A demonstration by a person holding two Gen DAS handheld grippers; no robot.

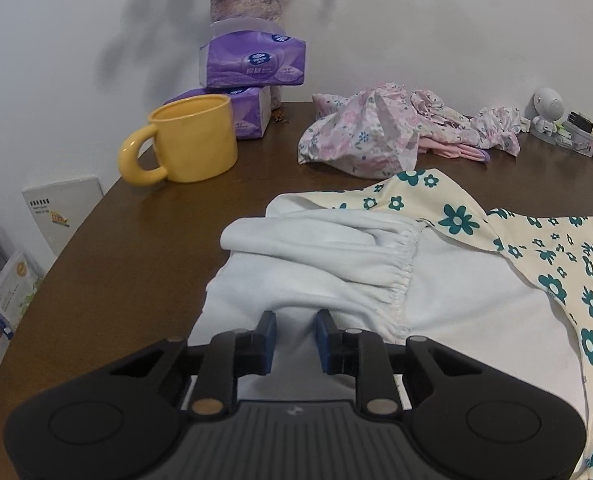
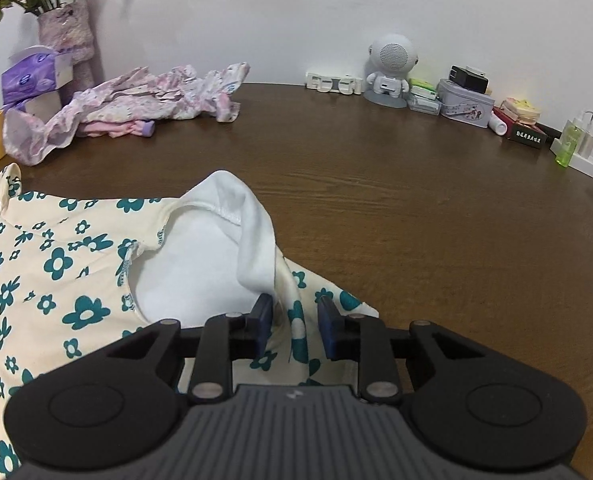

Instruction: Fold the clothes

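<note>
A cream garment with teal flowers (image 1: 536, 248) and white fleece parts lies on the brown table (image 1: 136, 240). My left gripper (image 1: 295, 320) is low over its white sleeve (image 1: 336, 248), which has a gathered elastic cuff. White folds bunch up between the blue pads, so the gripper looks shut on the sleeve. In the right wrist view the same garment (image 2: 56, 264) spreads to the left. My right gripper (image 2: 295, 312) looks shut on a ridge of flowered cloth, and the other white sleeve (image 2: 252, 232) stands up like a tent just beyond it.
A yellow mug (image 1: 192, 140), purple tissue packs (image 1: 252, 62) and a vase (image 1: 246, 2) stand at the back left. A crumpled pink floral clothes pile (image 2: 136, 100) lies behind. An astronaut speaker (image 2: 390, 68), a tin box (image 2: 464, 104) and a green bottle (image 2: 570, 140) line the wall at the right.
</note>
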